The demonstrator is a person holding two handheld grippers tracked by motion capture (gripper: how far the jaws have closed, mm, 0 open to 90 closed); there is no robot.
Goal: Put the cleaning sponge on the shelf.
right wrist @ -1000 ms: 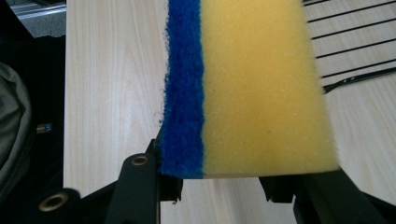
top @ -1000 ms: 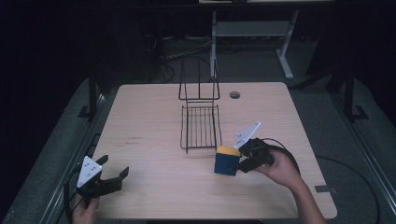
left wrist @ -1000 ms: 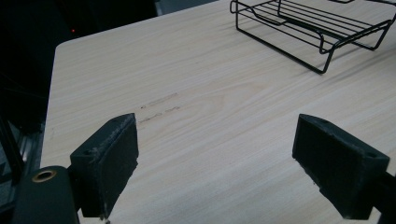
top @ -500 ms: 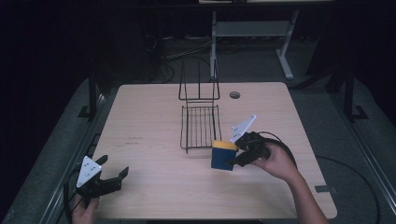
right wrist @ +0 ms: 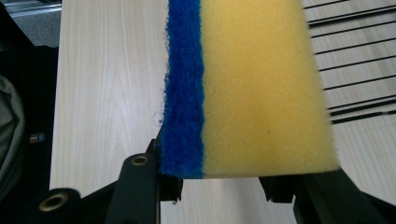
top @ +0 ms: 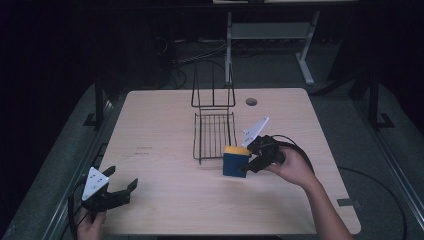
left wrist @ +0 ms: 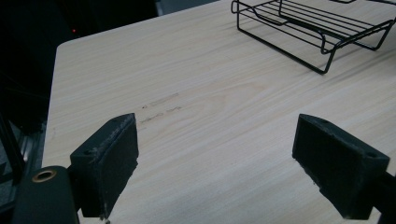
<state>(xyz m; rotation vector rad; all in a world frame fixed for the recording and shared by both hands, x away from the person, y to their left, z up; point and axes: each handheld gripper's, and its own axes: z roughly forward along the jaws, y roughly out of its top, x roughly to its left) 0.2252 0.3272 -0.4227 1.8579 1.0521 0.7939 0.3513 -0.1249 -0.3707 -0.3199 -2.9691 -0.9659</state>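
A sponge with a yellow foam body and a blue scouring side is held just off the wooden table, right by the near right corner of a black wire rack. My right gripper is shut on the sponge, its jaws pressing the two broad faces. My left gripper rests near the table's front left edge, open, with bare wood between its pads. The wire rack lies beyond it to the upper right in the left gripper view.
The rack has an upright wire back toward the table's far side. A round cable hole sits in the far right of the tabletop. Cables and a metal frame stand on the dark floor behind the table.
My right gripper has carried the sponge left and slightly forward, closer to the rack's near corner. The left gripper has stayed where it was.
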